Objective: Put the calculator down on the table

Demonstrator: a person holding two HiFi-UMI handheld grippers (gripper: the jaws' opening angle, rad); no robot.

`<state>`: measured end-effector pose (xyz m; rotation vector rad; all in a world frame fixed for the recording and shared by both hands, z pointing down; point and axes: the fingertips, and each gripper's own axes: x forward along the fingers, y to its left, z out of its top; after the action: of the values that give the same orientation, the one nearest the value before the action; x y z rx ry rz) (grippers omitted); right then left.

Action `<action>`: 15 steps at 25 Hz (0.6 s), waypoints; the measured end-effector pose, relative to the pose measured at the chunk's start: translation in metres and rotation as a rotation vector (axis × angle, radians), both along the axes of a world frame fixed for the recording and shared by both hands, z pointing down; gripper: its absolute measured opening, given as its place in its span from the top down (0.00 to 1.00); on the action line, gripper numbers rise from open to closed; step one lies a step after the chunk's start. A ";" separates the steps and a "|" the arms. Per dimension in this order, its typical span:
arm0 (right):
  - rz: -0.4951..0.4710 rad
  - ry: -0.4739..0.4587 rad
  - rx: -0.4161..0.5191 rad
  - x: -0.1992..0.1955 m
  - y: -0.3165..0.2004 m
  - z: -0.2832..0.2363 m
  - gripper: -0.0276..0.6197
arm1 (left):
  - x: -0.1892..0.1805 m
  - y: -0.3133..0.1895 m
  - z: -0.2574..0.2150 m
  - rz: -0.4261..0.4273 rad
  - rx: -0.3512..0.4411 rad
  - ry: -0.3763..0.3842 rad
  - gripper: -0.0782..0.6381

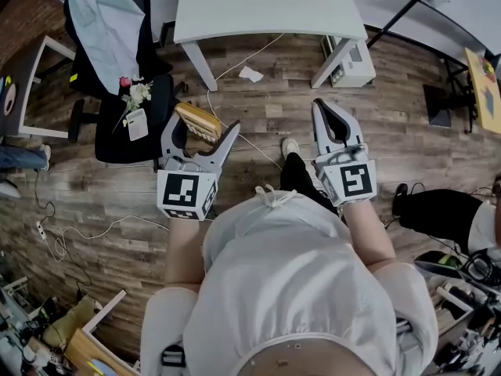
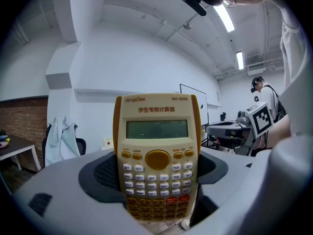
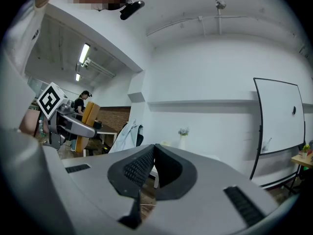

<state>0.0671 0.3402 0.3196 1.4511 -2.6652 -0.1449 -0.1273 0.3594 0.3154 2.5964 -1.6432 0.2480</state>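
Observation:
The calculator (image 2: 157, 151) is yellow-orange with white keys and a grey display, and stands upright with its face to the left gripper view's camera. My left gripper (image 2: 157, 182) is shut on its lower half. From the head view the calculator (image 1: 199, 121) is held edge-up in the left gripper (image 1: 203, 129), above the wooden floor and short of the white table (image 1: 266, 6). My right gripper (image 1: 323, 110) is shut and holds nothing; its black pads (image 3: 139, 168) meet in the right gripper view. That view also shows the calculator (image 3: 88, 113) at the left.
A black office chair (image 1: 125, 116) with a small flower bunch (image 1: 135, 94) and a draped light garment (image 1: 106, 18) stands left of the table. Cables trail on the floor (image 1: 258, 143). Another person (image 2: 266, 99) stands in the distance. A whiteboard (image 3: 279, 116) is at the right.

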 end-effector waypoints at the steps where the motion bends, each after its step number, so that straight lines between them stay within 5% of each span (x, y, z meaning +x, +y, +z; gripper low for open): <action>1: -0.008 -0.005 0.000 0.003 -0.011 0.002 0.95 | 0.003 -0.009 0.001 -0.003 -0.001 -0.004 0.31; 15: -0.178 0.006 -0.042 0.041 -0.226 0.016 0.95 | 0.055 -0.200 0.005 -0.149 -0.018 -0.048 0.31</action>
<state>0.1085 0.1143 0.3352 1.1988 -2.7721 -0.1063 -0.0724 0.1591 0.3205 2.4579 -1.8307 0.3176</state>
